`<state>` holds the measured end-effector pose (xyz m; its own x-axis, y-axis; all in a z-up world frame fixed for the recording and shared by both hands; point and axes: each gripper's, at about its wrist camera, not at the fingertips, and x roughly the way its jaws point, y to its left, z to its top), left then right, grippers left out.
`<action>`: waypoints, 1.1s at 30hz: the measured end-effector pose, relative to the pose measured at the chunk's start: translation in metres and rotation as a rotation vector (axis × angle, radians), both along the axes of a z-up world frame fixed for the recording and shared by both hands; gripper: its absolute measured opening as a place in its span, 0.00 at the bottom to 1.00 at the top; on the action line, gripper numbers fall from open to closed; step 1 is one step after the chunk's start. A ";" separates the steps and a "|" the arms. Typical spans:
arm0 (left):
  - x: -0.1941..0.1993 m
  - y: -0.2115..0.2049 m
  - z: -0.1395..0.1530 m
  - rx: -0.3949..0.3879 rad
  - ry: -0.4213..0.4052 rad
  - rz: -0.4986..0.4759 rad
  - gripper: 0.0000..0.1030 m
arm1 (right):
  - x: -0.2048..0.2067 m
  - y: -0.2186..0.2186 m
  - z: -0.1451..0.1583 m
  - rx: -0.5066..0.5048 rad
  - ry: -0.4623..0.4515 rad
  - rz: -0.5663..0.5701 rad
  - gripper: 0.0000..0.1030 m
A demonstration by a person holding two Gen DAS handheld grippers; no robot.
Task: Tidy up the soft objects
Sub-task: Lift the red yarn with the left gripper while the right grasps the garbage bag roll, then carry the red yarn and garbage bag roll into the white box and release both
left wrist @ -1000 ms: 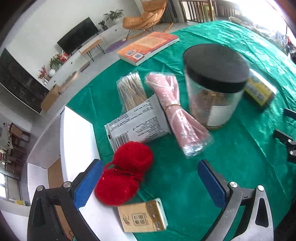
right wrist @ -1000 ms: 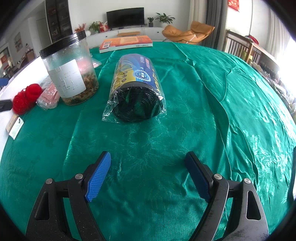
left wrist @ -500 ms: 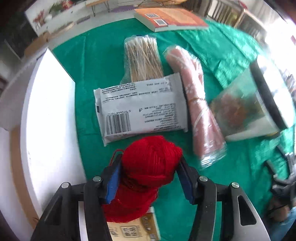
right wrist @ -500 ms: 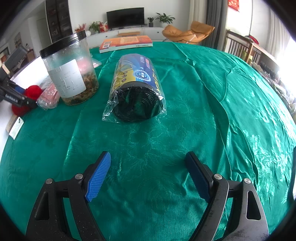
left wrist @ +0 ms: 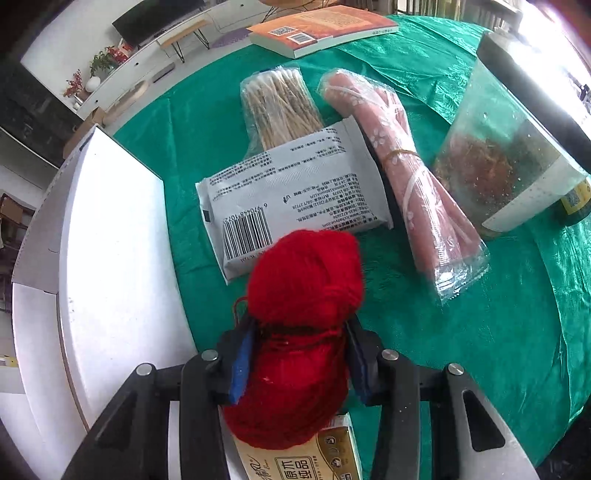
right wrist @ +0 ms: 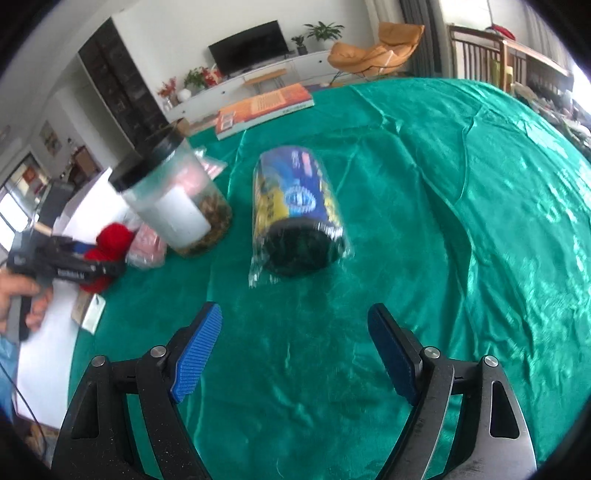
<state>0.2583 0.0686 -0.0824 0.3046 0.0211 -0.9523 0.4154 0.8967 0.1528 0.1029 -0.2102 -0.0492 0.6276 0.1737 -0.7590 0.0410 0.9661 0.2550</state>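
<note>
My left gripper point(left wrist: 299, 343) is shut on a red yarn ball point(left wrist: 303, 295), which bulges out ahead of the blue pads point(left wrist: 240, 365); its paper label point(left wrist: 299, 461) hangs below. It holds the yarn over the green tablecloth, beside a white box point(left wrist: 110, 266). The right wrist view shows the same yarn point(right wrist: 110, 240) in that gripper point(right wrist: 74, 266) at the left. My right gripper point(right wrist: 295, 328) is open and empty above the cloth, short of a wrapped blue and black roll point(right wrist: 295, 218).
A grey wipes pack point(left wrist: 291, 195), a bag of cotton swabs point(left wrist: 277, 107), a wrapped pink roll point(left wrist: 406, 177) and a clear jar with a black lid point(left wrist: 517, 147) lie ahead of the left gripper. An orange book point(left wrist: 321, 29) lies at the far edge.
My left gripper has closed on the red yarn ball and holds it. The right gripper has shifted and tilted; its view has moved, and its jaws stay open.
</note>
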 end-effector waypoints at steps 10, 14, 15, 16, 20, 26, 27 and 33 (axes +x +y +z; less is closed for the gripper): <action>-0.023 0.076 0.059 -0.487 -0.040 0.171 0.38 | 0.113 0.005 -0.027 -0.051 0.271 0.015 0.55; -0.050 0.111 0.101 -0.635 -0.110 0.208 0.38 | 0.091 -0.006 0.025 -0.011 0.138 -0.048 0.55; -0.056 0.115 0.111 -0.661 -0.130 0.219 0.38 | 0.085 -0.001 0.046 -0.022 0.092 -0.036 0.55; -0.062 0.125 0.121 -0.683 -0.149 0.231 0.38 | 0.079 0.008 0.068 -0.027 0.051 -0.012 0.55; -0.099 0.181 0.153 -0.695 -0.224 0.298 0.38 | 0.058 0.077 0.136 0.045 -0.055 0.161 0.55; -0.167 0.272 0.155 -0.477 -0.309 0.502 0.42 | 0.020 0.244 0.173 0.262 -0.077 0.504 0.55; -0.177 0.286 0.150 -0.427 -0.306 0.552 0.49 | 0.013 0.272 0.174 0.296 -0.067 0.555 0.55; -0.207 0.323 0.115 -0.299 -0.335 0.770 0.90 | -0.012 0.381 0.137 0.376 0.047 0.803 0.68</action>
<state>0.0512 0.3921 0.0321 0.5718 0.1000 -0.8143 -0.3430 0.9308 -0.1266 0.0913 0.1713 0.0875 0.1793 0.7911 -0.5849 -0.5946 0.5608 0.5762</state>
